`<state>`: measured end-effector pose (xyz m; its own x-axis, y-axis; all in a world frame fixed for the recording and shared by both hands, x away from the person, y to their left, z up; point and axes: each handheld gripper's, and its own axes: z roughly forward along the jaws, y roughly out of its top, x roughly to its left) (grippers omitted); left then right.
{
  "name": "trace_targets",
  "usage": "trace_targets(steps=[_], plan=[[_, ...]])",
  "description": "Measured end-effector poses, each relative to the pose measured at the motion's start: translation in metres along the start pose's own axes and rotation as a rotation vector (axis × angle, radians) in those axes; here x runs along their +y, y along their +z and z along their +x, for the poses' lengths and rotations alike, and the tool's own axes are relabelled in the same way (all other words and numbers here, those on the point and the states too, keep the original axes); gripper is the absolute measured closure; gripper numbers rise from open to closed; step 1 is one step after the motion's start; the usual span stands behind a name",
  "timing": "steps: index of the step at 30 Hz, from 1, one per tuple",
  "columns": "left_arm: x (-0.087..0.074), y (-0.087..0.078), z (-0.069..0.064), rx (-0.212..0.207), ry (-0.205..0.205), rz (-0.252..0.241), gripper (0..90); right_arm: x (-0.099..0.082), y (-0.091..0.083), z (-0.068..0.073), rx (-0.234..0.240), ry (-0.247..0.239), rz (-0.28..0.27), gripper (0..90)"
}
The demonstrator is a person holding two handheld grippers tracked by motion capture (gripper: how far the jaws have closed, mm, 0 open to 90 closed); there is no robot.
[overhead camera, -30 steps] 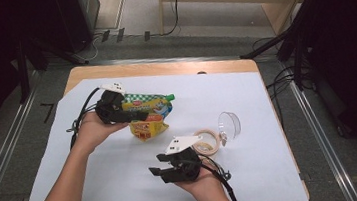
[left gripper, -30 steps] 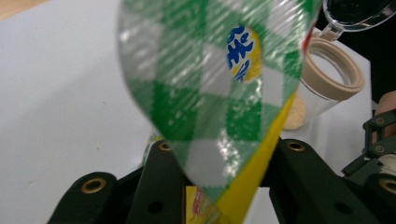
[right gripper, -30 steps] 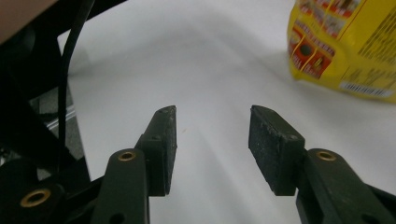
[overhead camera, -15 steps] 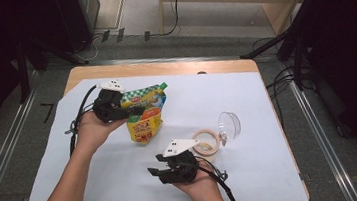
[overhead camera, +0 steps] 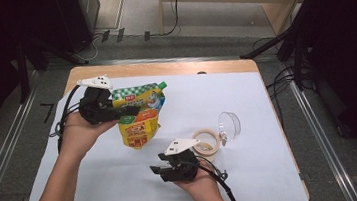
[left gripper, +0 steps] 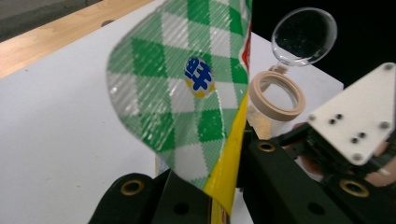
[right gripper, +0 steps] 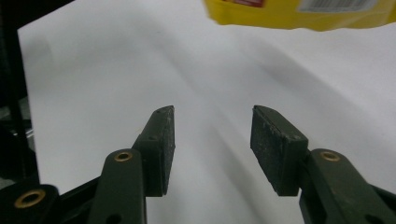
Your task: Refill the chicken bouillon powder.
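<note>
Lifting a snack pouch [overhead camera: 140, 115] off the white sheet [overhead camera: 267, 101] that covers the table is the step we judge to be in hand. Our left gripper [overhead camera: 117, 112] pinches the pouch by its green-checked upper part, jaws pressed onto the foil, and the yellow lower end hangs down clear of the sheet. In the left gripper view the checked foil [left gripper: 187, 88] rises straight out from between the jaws. Our right gripper [overhead camera: 160, 165] rests low near the table's front edge with its jaws spread apart and nothing between them; its own view shows bare sheet between the pads [right gripper: 161, 140] and the pouch's yellow bottom edge [right gripper: 299, 14] ahead. Beside it stands a small clear jar [overhead camera: 208, 142] with its hinged lid [overhead camera: 229, 124] flipped open. Next, we judge, the free gripper must reach forward and close on the hanging end, squarely, without tearing foil.
</note>
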<state>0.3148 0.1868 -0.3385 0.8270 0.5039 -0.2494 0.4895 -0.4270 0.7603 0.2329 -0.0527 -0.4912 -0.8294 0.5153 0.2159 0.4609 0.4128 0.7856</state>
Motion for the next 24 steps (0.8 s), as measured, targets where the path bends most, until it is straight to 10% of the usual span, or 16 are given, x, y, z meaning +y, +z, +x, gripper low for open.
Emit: trace_targets(steps=[24], plan=[[0.008, -0.02, -0.047, -0.114, 0.04, 0.027, 90.0, 0.0, 0.005, -0.007, -0.085, 0.06, -0.062, 55.7]])
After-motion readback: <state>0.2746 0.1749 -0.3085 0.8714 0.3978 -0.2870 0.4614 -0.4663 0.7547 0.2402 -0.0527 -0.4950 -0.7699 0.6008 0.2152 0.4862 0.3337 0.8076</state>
